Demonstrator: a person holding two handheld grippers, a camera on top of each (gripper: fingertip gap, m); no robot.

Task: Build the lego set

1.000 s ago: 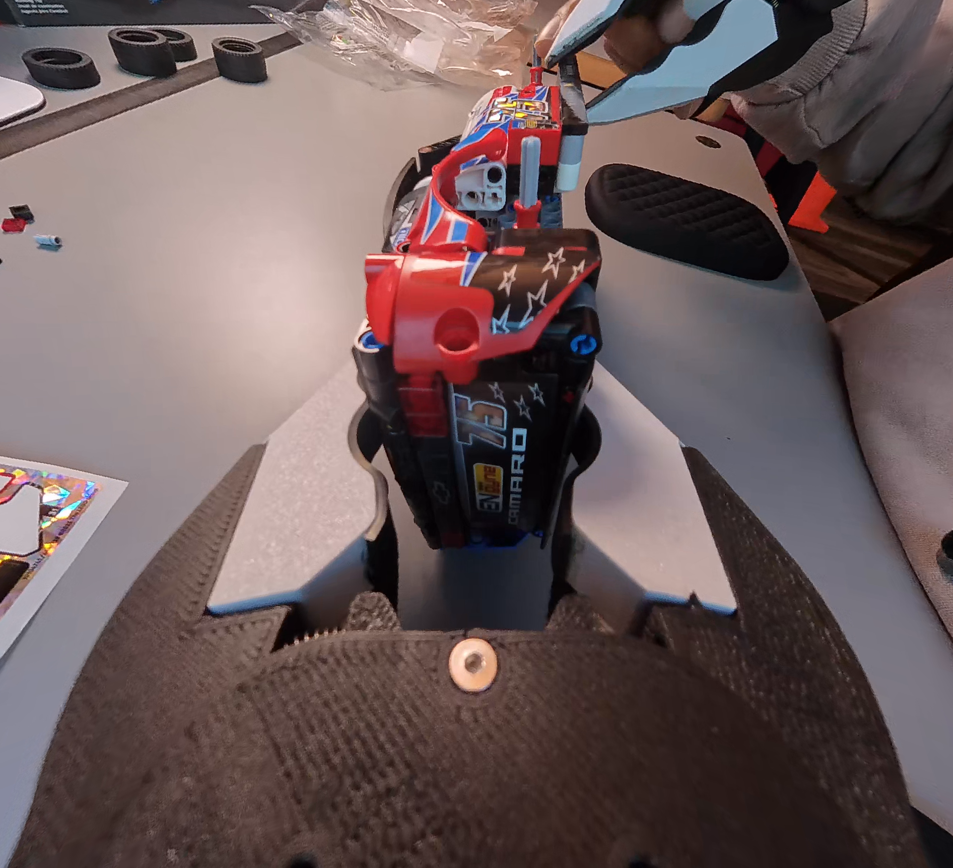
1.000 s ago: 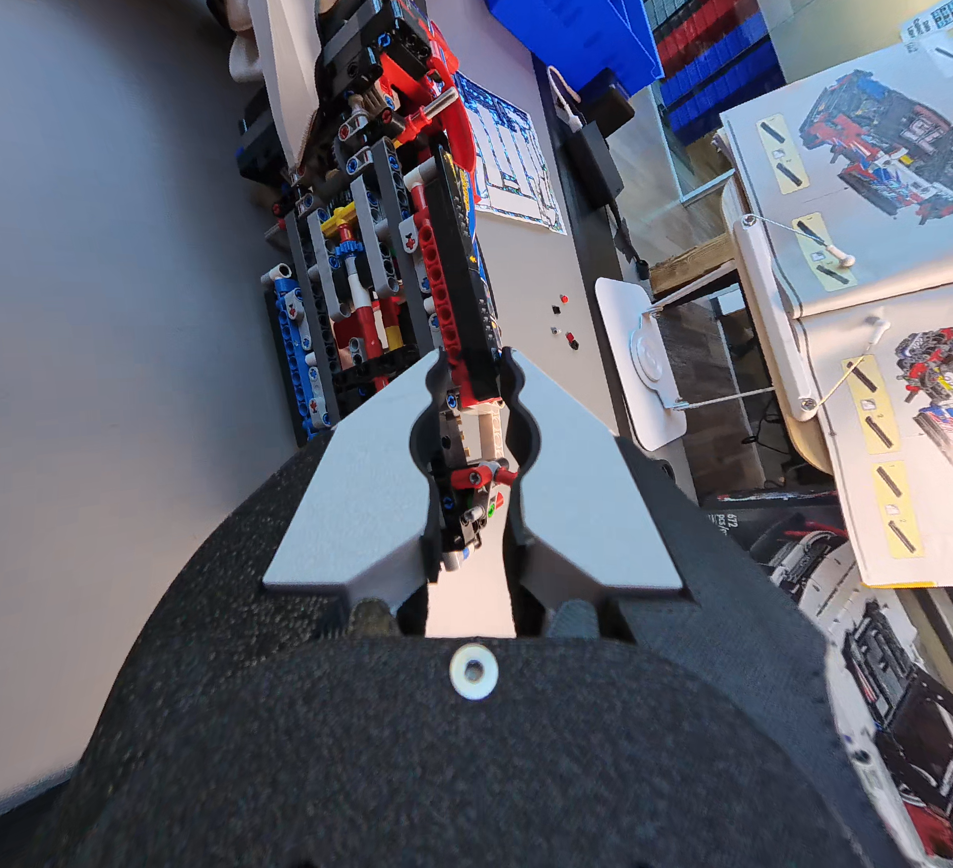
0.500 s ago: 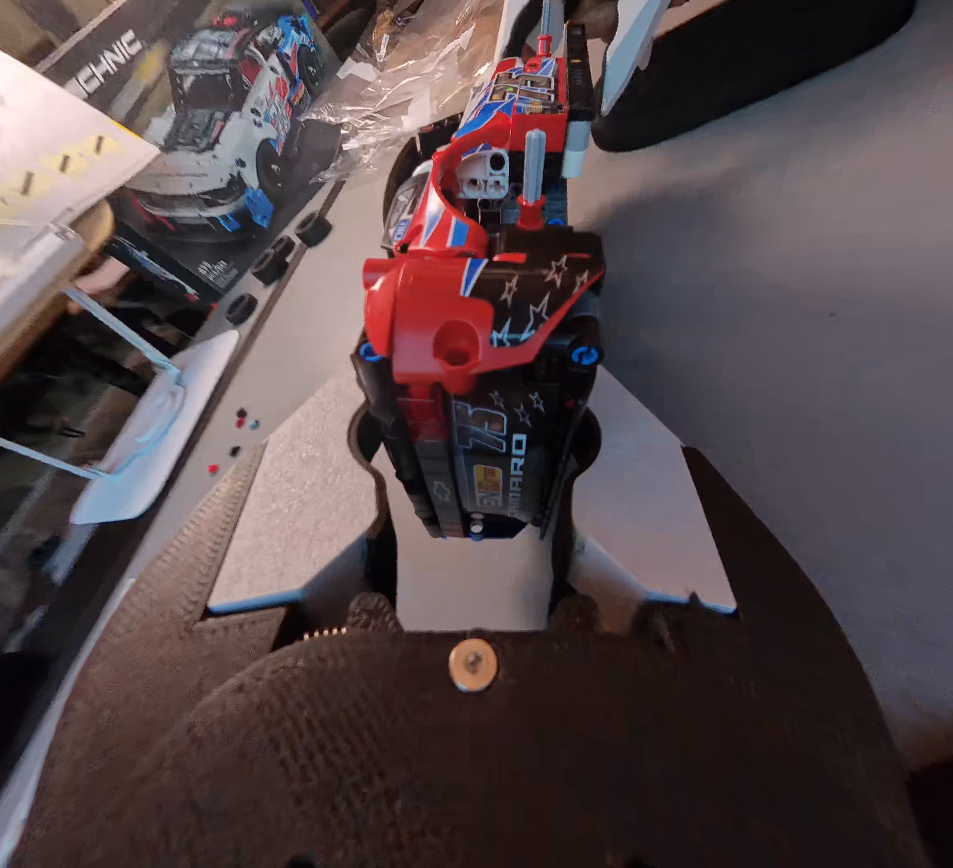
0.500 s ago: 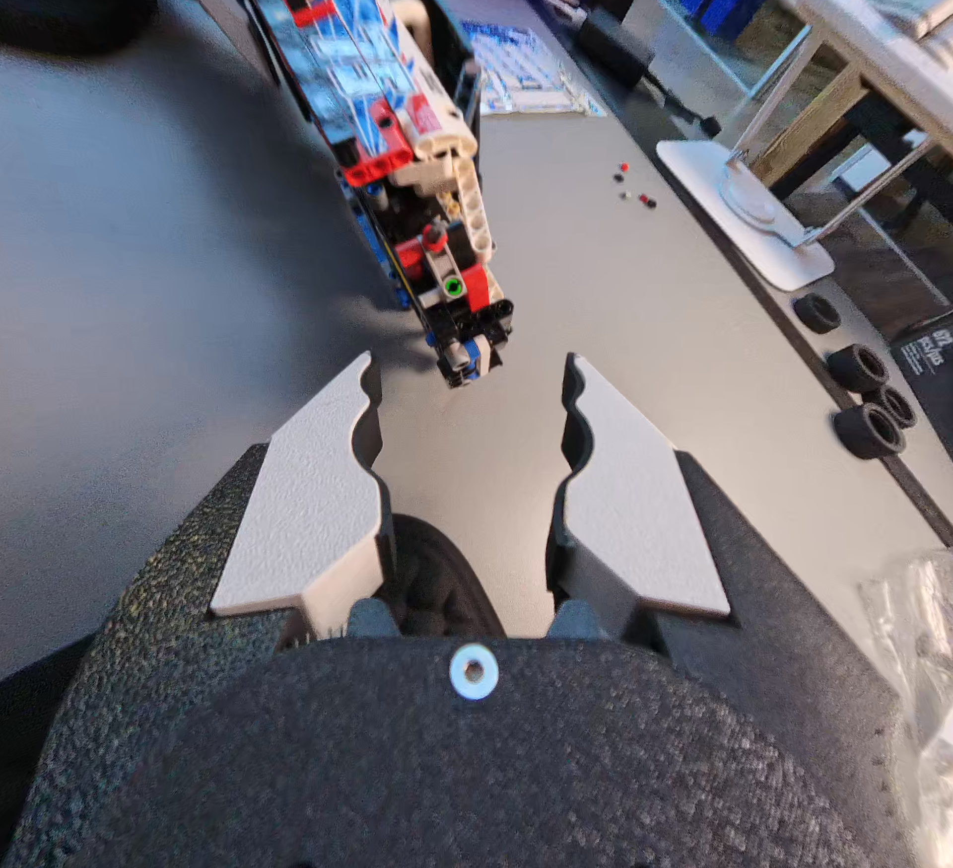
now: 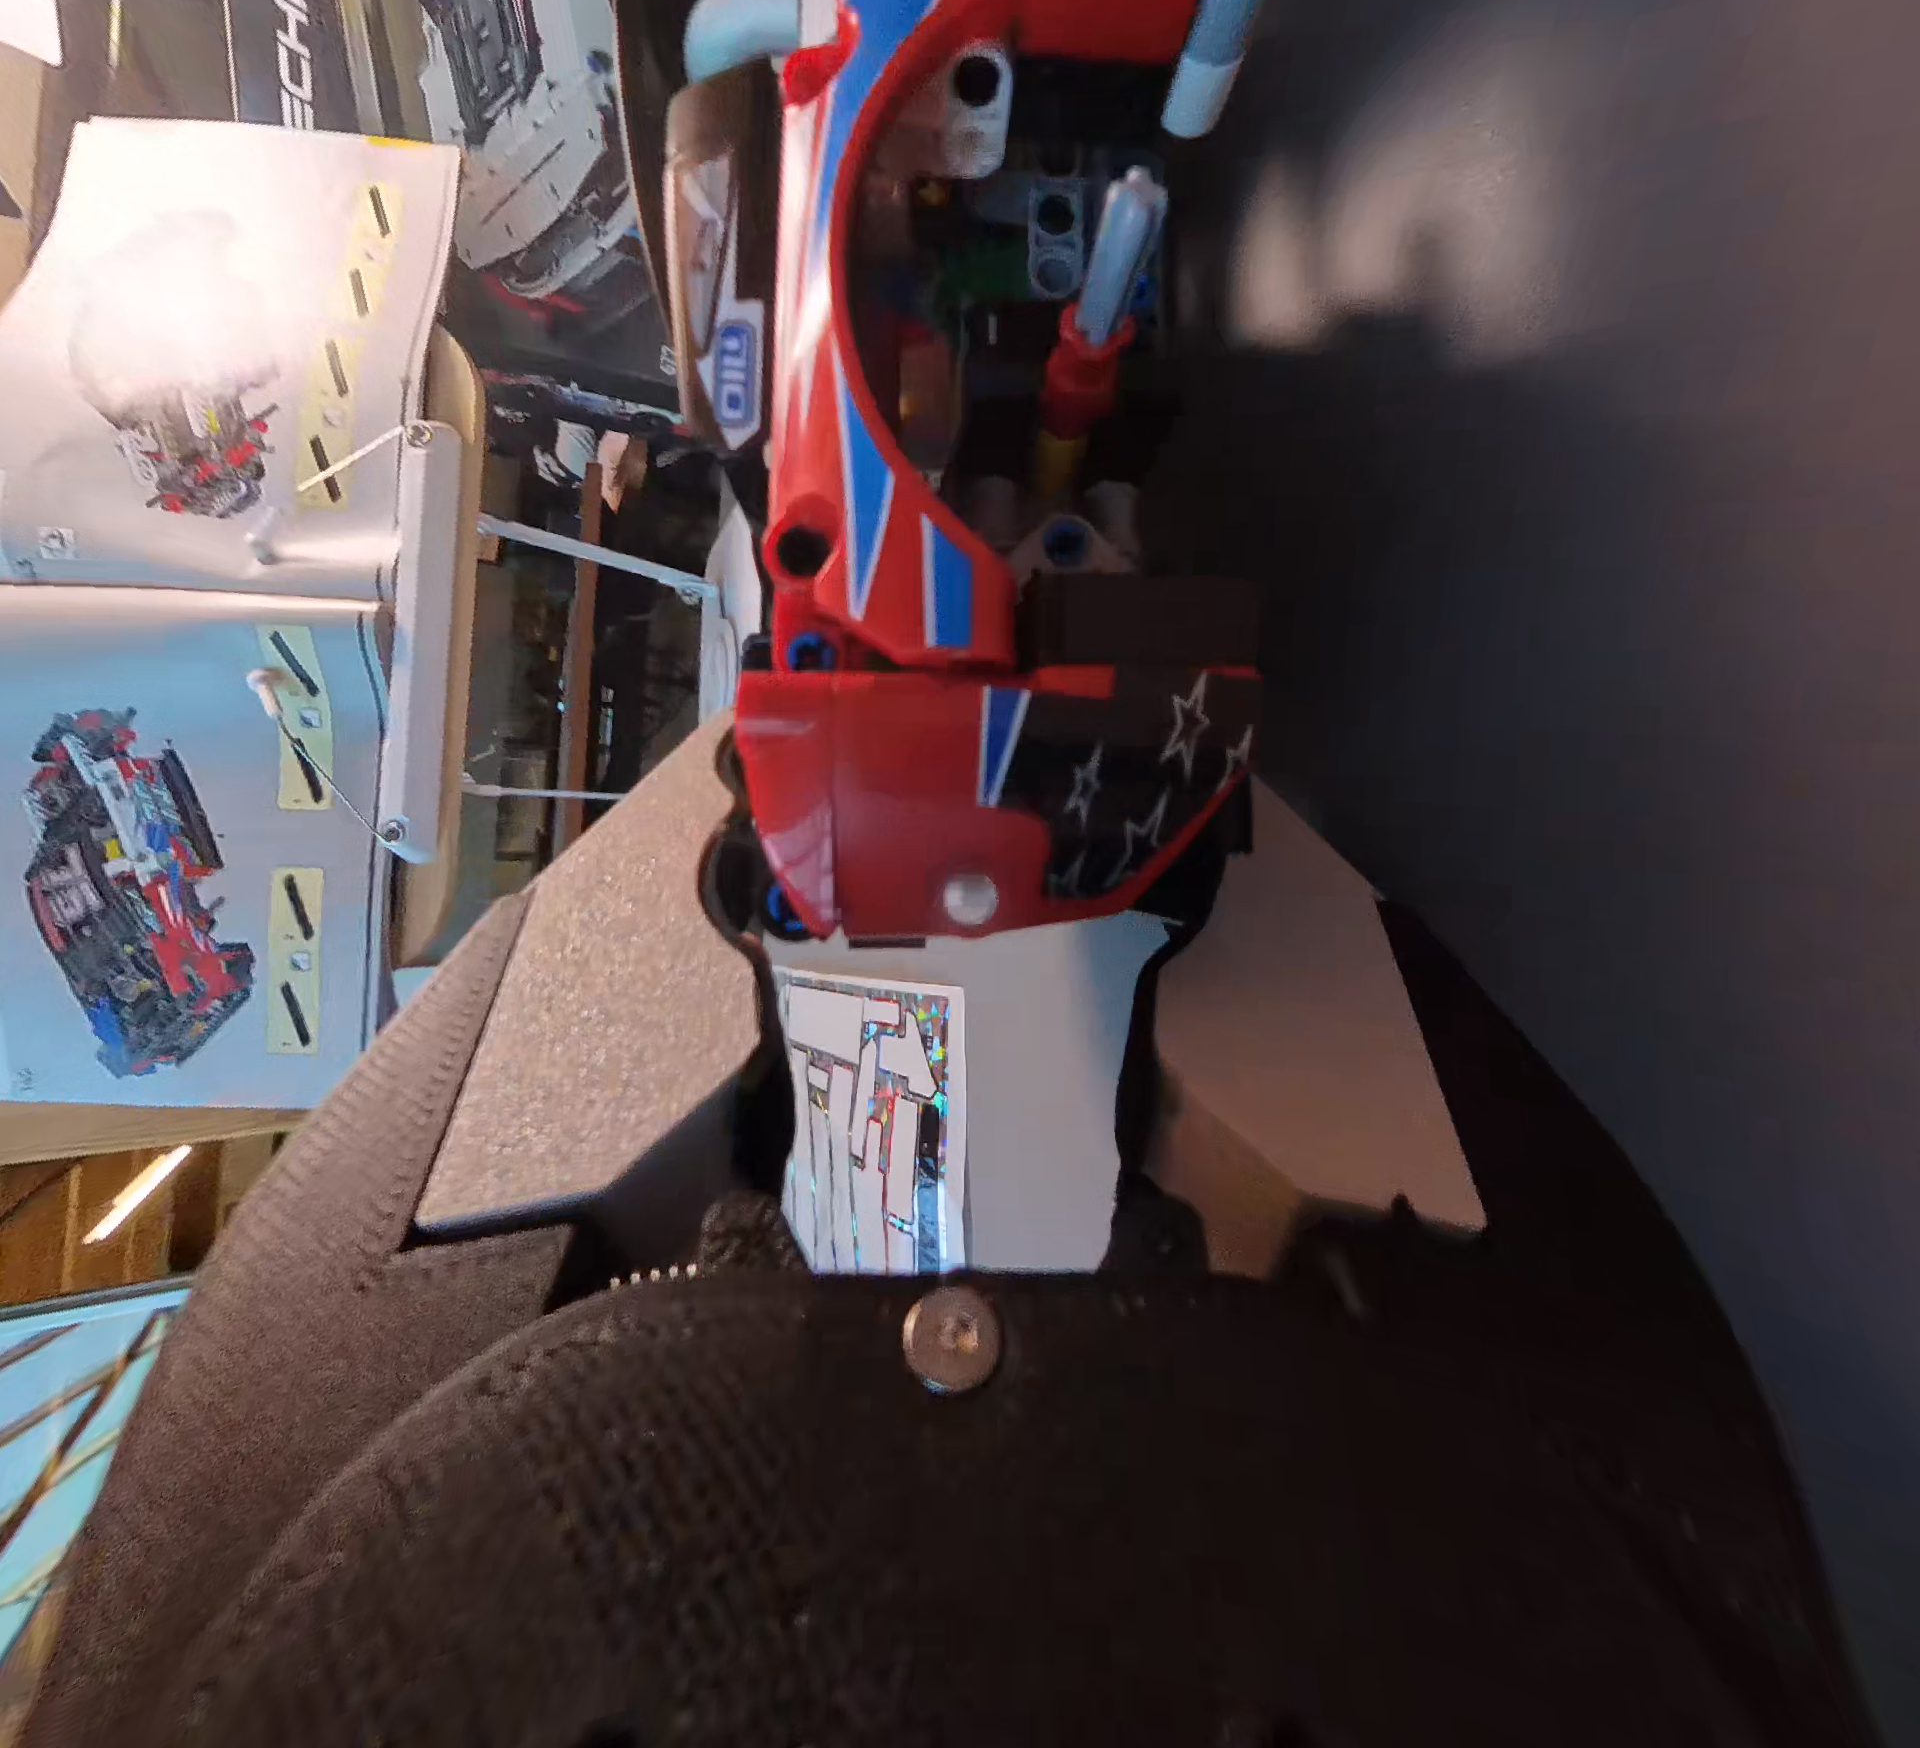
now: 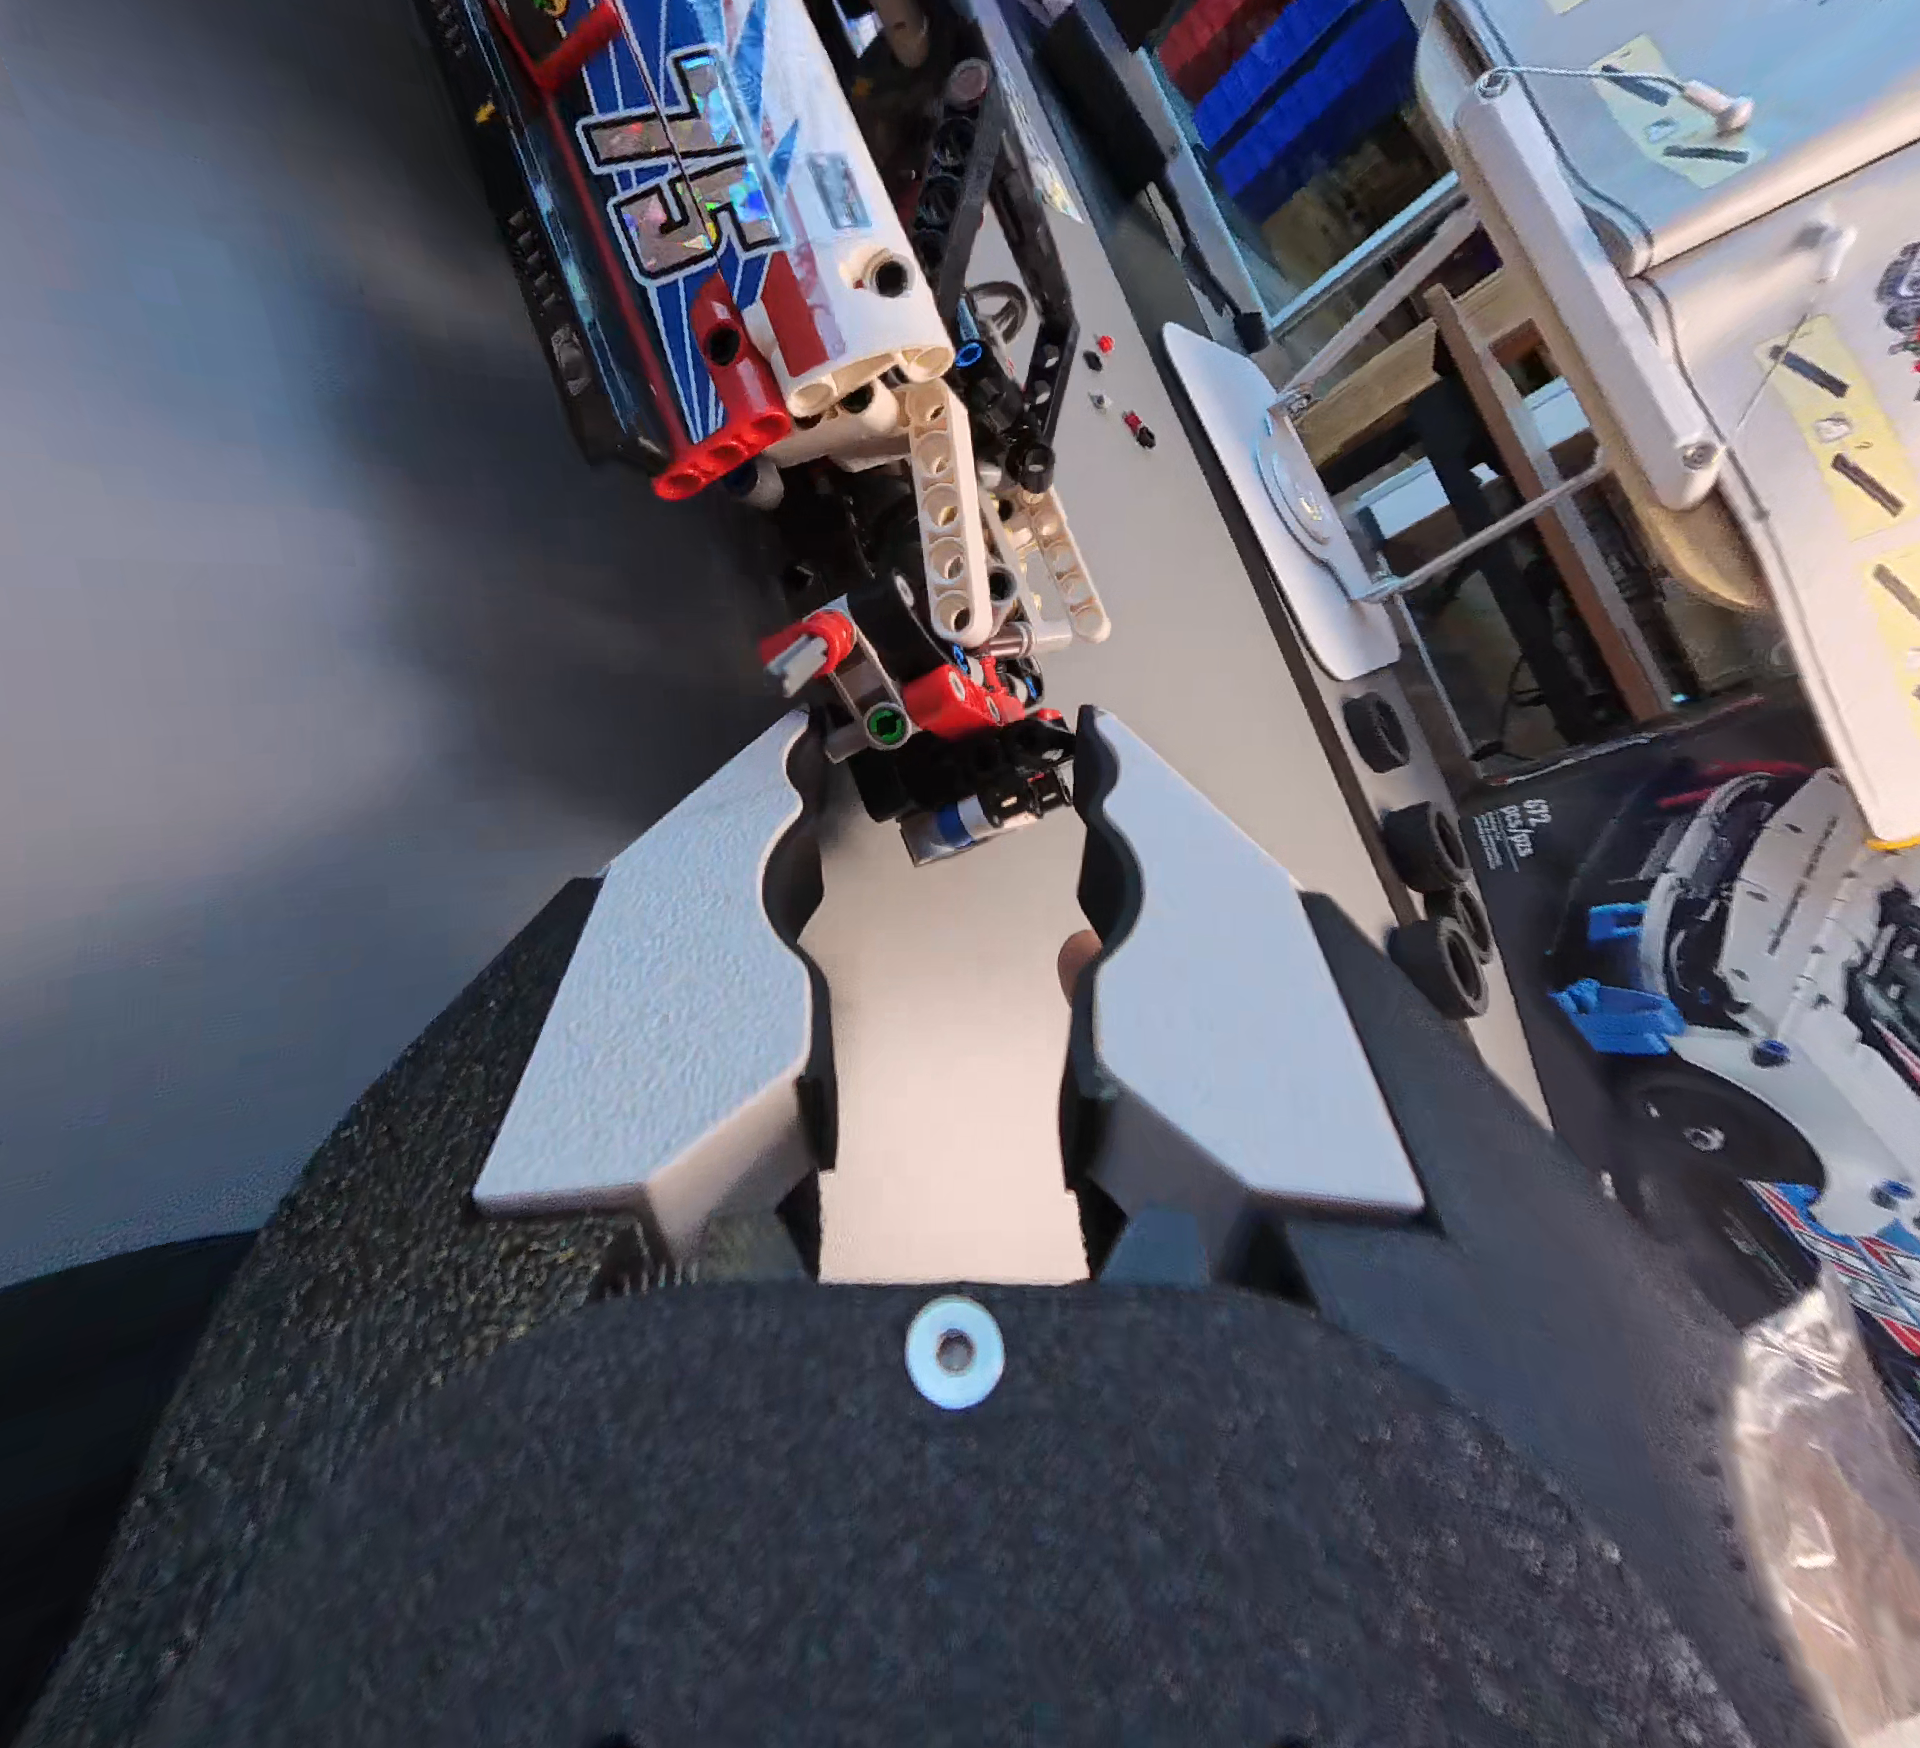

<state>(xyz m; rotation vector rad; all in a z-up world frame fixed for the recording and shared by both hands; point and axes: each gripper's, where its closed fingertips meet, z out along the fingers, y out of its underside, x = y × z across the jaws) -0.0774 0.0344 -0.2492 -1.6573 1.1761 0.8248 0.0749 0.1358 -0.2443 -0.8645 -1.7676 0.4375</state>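
The lego car (image 5: 935,410) is a red, blue, white and black model with star stickers, and it has no wheels on. My left gripper (image 5: 992,794) is shut on the car's red and black end panel, holding it at the fingertips above the grey table. In the right wrist view the car (image 6: 727,171) stretches away from me. My right gripper (image 6: 940,742) has its tips closed against the car's black and red near end. A fingertip of a person's hand shows by the right finger (image 6: 1226,1023).
An open instruction booklet (image 5: 187,555) rests on a white stand (image 6: 1299,493). The set's box (image 6: 1714,971) lies on the right, with several black tyres (image 6: 1434,867) beside it. A sticker sheet (image 5: 873,1116), small loose pieces (image 6: 1117,389), blue bins (image 6: 1278,15) and a plastic bag (image 6: 1829,1490) are also in view. About 20 cm separates my left fingertips from my right.
My left gripper has rolled over with the car and now grips it nearer the fingertips. My right gripper let go and drew back, then came back and closed on the car's end.
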